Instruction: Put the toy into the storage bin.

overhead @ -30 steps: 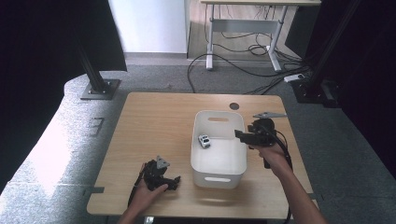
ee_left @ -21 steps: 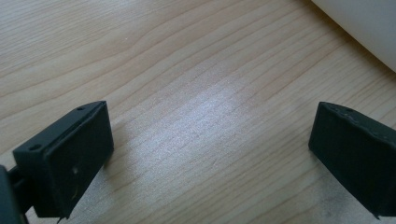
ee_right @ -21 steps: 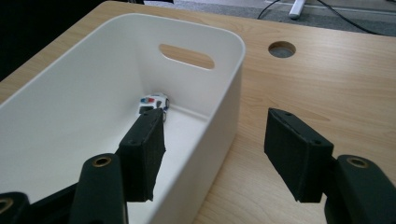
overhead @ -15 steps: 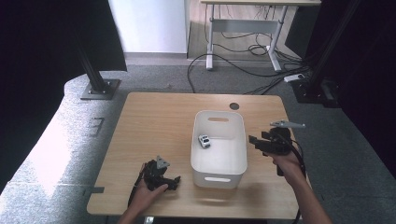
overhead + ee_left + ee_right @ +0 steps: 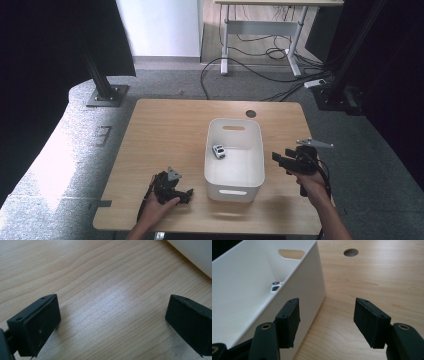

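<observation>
A white plastic bin (image 5: 234,176) stands on the wooden table (image 5: 170,130), and a small white toy car (image 5: 218,151) lies inside it. From the right gripper view the car (image 5: 276,286) peeks over the bin's wall (image 5: 308,280). My right gripper (image 5: 281,161) hovers just right of the bin, open, with nothing between its jaws (image 5: 325,322). Near the table's front left, my left gripper (image 5: 186,194) rests low over the wood, its jaws spread wide and empty (image 5: 112,320), the bin's corner (image 5: 195,252) just beyond.
A round cable hole (image 5: 250,113) sits in the table's far edge, also seen as a hole (image 5: 351,252) in the right gripper view. Behind the table stand a desk frame (image 5: 260,30), floor cables and a black stand base (image 5: 107,95).
My right gripper has drawn back out of the bin, moving right and down to the table's right side. The left hand has stayed put.
</observation>
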